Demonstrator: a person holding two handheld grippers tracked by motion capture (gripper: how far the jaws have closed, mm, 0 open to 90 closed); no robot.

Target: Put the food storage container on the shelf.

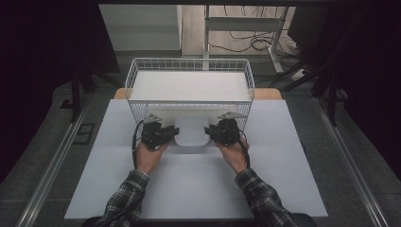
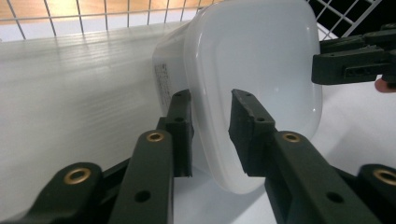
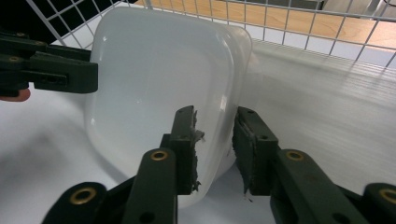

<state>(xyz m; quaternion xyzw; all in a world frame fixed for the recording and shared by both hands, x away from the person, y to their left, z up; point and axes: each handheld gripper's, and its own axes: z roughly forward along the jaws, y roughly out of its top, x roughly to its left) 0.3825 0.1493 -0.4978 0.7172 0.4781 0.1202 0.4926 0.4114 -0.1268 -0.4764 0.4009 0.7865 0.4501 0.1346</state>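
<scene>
Basket (image 1: 135, 82) behind tub (image 1: 191, 132) | left tool (image 1: 166, 134), right tool (image 1: 213, 133) flanking

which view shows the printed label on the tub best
The left gripper view: the label sits on the tub's side wall, though blurred. The right gripper view shows the tub's rim and lid; the high view shows its top.

container (image 1: 191, 132) on table (image 1: 283, 156), before basket (image 1: 189, 66), between left gripper (image 1: 171, 134), right gripper (image 1: 211, 132)

Left tool (image 2: 210, 133) jaws astride white tub (image 2: 252, 70) rim, wire basket (image 2: 93, 14) behind.
</scene>
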